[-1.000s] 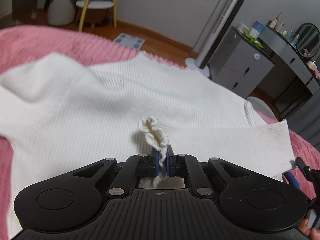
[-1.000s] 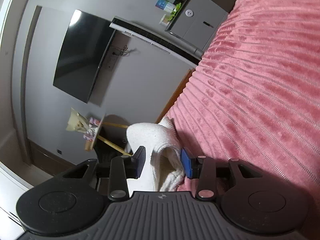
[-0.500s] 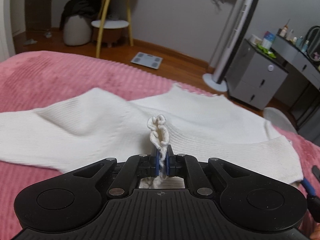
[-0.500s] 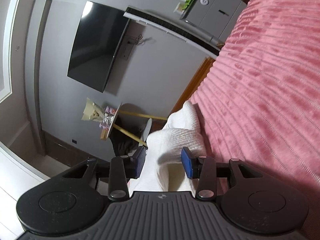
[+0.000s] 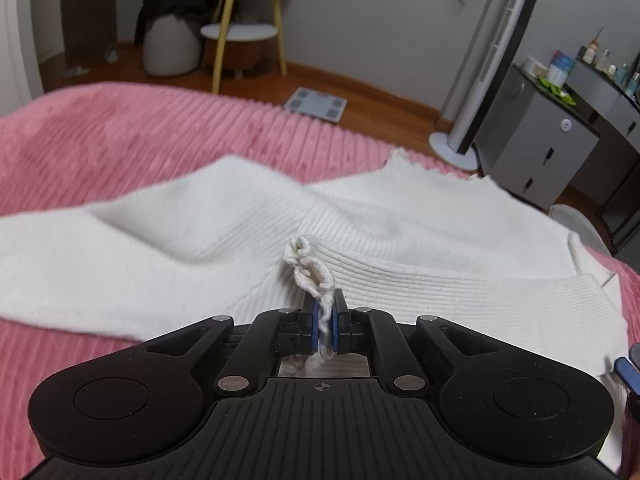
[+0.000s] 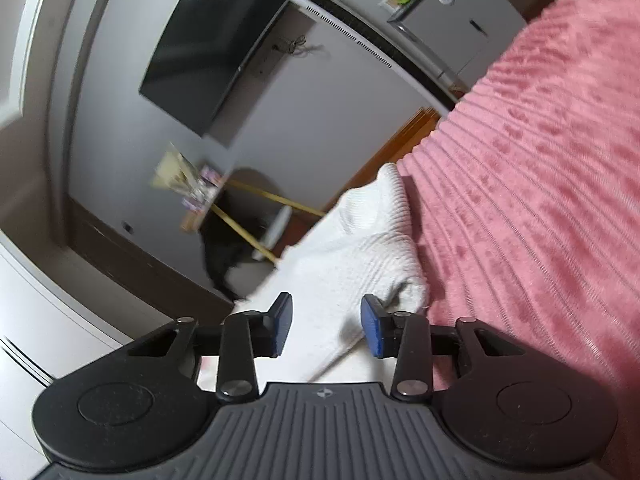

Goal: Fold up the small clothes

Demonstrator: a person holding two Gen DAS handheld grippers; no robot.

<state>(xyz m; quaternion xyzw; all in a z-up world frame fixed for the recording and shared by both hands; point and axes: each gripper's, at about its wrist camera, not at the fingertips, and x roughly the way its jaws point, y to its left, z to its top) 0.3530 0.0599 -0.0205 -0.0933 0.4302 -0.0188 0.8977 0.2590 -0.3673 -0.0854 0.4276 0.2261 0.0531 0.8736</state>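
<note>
A white ribbed sweater [image 5: 240,240] lies spread on the pink bed blanket [image 5: 120,140]. My left gripper [image 5: 325,312] is shut on a bunched pinch of its knit, near the middle of the garment, and the fabric rises in a twist above the pads. A sleeve cuff reaches to the lower right, where one blue fingertip [image 5: 626,368] of the right gripper shows. In the right wrist view the sweater [image 6: 360,256] runs between the jaws of my right gripper [image 6: 326,328]. Those jaws are closing, with a gap still showing beside the cloth.
The pink blanket [image 6: 540,160] fills the right of the right wrist view. Beyond the bed's edge are a floor scale [image 5: 316,105], a tower fan [image 5: 492,60], a grey drawer cabinet [image 5: 536,152] and a yellow-legged stool [image 5: 240,36]. A wall television [image 6: 212,52] hangs opposite.
The left gripper has drawn back with its pinch of knit, so the sweater lies farther off. The right gripper has rolled, and its jaws stand narrower around the cloth.
</note>
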